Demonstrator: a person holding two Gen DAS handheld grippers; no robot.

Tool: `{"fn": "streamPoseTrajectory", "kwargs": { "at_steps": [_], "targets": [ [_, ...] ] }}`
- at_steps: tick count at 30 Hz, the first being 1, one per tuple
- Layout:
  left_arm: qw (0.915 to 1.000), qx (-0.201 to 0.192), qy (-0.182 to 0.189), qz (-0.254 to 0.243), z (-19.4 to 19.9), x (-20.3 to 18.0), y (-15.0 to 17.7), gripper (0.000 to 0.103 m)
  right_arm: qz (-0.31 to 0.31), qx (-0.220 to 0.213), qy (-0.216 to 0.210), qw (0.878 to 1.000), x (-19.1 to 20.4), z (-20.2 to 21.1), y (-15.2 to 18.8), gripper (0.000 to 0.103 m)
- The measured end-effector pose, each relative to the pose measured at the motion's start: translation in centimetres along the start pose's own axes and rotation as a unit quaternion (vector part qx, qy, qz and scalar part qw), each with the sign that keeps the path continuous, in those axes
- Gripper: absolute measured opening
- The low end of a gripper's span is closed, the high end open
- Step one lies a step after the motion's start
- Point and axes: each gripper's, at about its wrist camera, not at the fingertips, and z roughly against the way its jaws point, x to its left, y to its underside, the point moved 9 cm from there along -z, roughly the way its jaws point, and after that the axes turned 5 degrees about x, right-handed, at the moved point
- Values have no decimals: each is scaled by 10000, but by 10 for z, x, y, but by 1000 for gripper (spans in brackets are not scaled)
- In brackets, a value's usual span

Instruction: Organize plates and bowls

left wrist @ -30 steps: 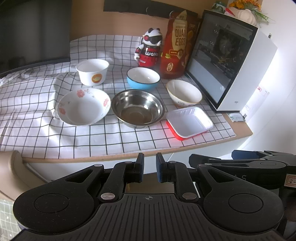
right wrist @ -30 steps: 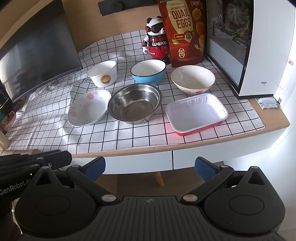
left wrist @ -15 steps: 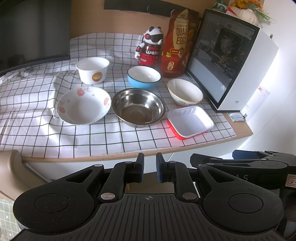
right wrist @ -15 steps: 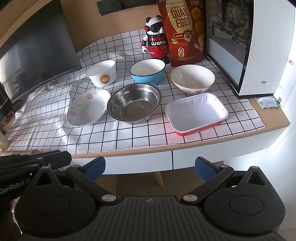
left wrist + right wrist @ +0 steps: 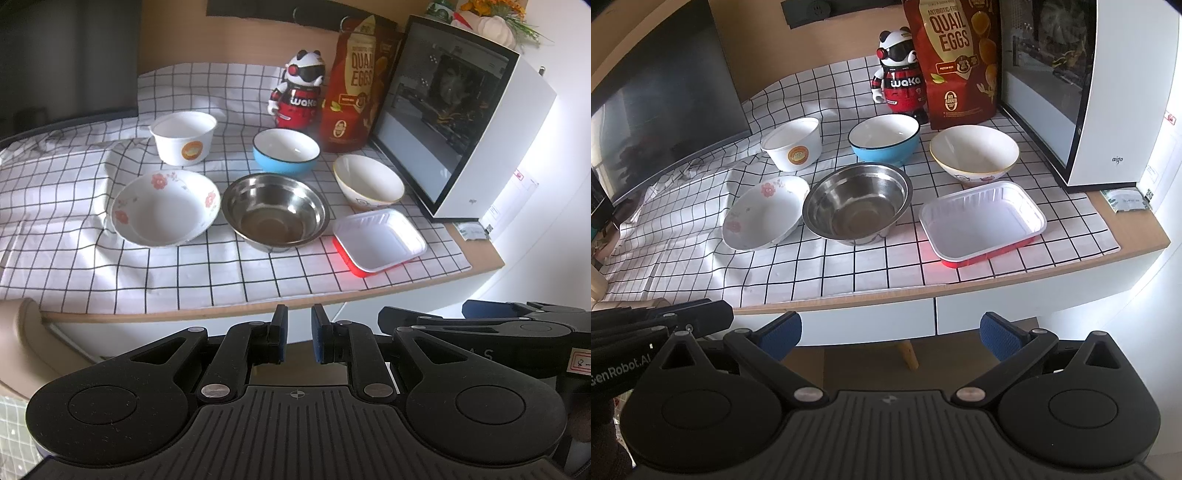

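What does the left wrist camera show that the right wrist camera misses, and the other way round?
Only the left wrist view shows the flowers and white pumpkin on top of the white case, and the left gripper with jaws nearly shut. Only the right wrist view shows the dark monitor clearly and the right gripper with jaws wide open. Both show five bowls, including the steel bowl, the white tray, the panda toy and the quail eggs bag.

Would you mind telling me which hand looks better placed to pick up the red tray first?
Right, probably: the right gripper has its fingers wide open, and the red tray sits on that side. The left gripper is shut.
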Motion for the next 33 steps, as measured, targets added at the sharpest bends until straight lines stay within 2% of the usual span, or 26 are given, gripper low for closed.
{"fn": "streamPoseTrajectory", "kwargs": {
  "at_steps": [10, 17, 20, 23, 25, 28, 31, 33],
  "targets": [
    [10000, 12, 0, 1, -1, -1, 0, 18, -41, 26, -2, 10000, 0, -3, 0, 103],
    [9997, 189, 134, 84, -13, 6, -11, 18, -204, 6, 41, 9998, -5, -12, -7, 103],
    [9986, 174, 463, 197, -24, 10, -23, 18, -310, -428, 215, 9984, -13, -15, -16, 103],
    [9963, -250, 799, 211, -33, 14, -37, 18, -408, -1117, 415, 9920, -21, -14, -28, 103],
    [9957, -316, 867, 65, -44, 16, -46, 19, -428, -1428, 584, 9871, -27, -18, -39, 103],
    [9931, -93, 1170, -94, -68, 15, -65, 19, -454, -1514, 1067, 9816, -36, -31, -56, 103],
    [9800, 374, 1952, -52, -98, 13, -84, 19, -541, -1575, 1384, 9763, -47, -41, -70, 103],
    [9775, 636, 2005, -179, -116, 13, -97, 19, -764, -1473, 1580, 9734, -59, -51, -76, 103]
  ]
}}
